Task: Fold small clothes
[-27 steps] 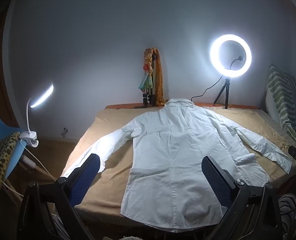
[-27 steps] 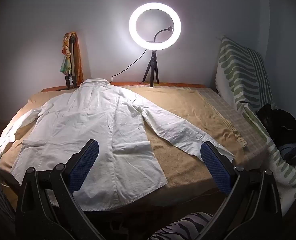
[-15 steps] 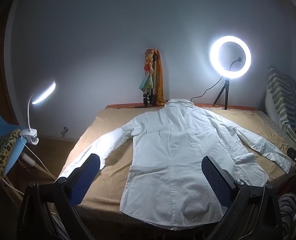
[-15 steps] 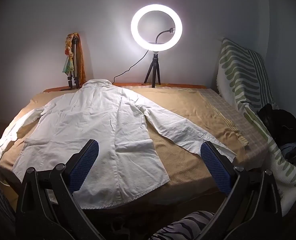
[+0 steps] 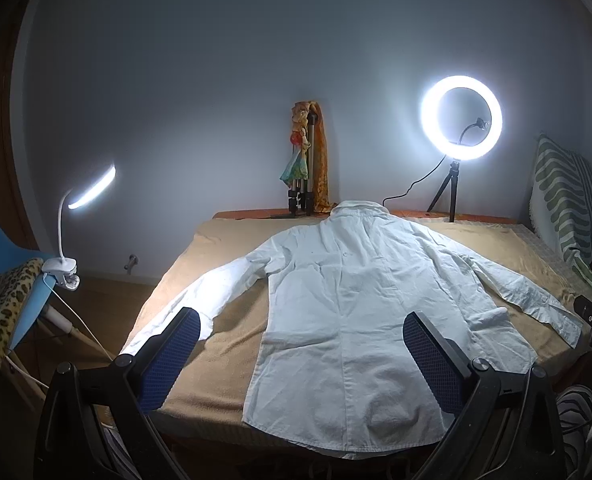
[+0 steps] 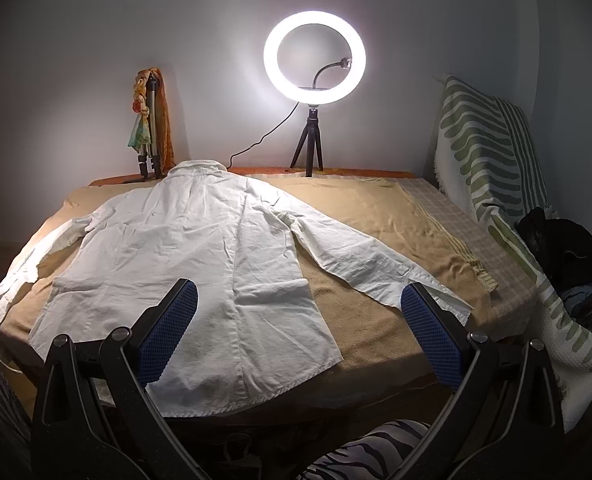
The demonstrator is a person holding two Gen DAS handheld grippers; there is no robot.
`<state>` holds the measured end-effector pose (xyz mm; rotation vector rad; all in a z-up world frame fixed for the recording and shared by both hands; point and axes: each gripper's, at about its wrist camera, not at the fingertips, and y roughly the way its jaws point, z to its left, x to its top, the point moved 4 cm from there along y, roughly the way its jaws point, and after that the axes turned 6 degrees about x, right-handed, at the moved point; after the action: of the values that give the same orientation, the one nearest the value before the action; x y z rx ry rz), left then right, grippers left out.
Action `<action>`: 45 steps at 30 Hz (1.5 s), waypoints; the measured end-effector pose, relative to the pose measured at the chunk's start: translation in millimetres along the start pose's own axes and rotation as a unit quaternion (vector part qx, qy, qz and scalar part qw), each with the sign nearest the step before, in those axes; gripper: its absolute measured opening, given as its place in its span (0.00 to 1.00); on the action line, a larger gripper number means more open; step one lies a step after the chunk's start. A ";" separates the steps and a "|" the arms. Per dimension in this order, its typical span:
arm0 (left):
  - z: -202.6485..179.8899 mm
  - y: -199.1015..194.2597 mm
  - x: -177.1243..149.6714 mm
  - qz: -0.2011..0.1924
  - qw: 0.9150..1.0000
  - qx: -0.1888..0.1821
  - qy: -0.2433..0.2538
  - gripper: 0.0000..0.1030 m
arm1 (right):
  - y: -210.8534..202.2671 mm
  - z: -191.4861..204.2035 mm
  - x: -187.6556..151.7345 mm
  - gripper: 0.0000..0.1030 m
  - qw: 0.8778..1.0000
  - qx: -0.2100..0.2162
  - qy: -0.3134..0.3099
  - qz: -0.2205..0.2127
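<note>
A white long-sleeved shirt (image 5: 351, 312) lies flat, back up, on the tan-covered table (image 5: 224, 332), collar at the far edge and both sleeves spread out. It also shows in the right wrist view (image 6: 184, 264). My left gripper (image 5: 301, 342) is open and empty, held above the near hem. My right gripper (image 6: 299, 320) is open and empty, above the shirt's near right corner, with its right finger close to the right sleeve cuff (image 6: 435, 296).
A lit ring light (image 6: 313, 62) on a tripod and a folded tripod with a scarf (image 6: 150, 132) stand at the far edge. A clip lamp (image 5: 76, 216) and blue chair (image 5: 12, 292) are at the left. A striped cloth (image 6: 491, 168) and dark clothes (image 6: 559, 240) lie at the right.
Both grippers have drawn back and risen slightly, so the shirt sits a little farther off in both views. The shirt has not moved. Both grippers stay open.
</note>
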<state>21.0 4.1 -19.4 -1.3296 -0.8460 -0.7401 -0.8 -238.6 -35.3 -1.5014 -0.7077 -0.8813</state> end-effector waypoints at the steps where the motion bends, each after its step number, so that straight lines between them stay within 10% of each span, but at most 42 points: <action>1: 0.7 0.3 0.4 0.000 1.000 0.000 -0.001 1.00 | 0.1 0.6 0.6 1.00 1.000 0.000 0.000 0.000; 45: 11.6 -1.4 -3.9 -0.007 1.000 0.009 -0.012 1.00 | 1.1 2.3 -1.4 1.00 1.000 0.001 0.000 0.002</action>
<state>16.7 15.4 -21.6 -1.3205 -0.8805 -0.7276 -0.3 -236.4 -37.1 -1.5002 -0.7042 -0.8775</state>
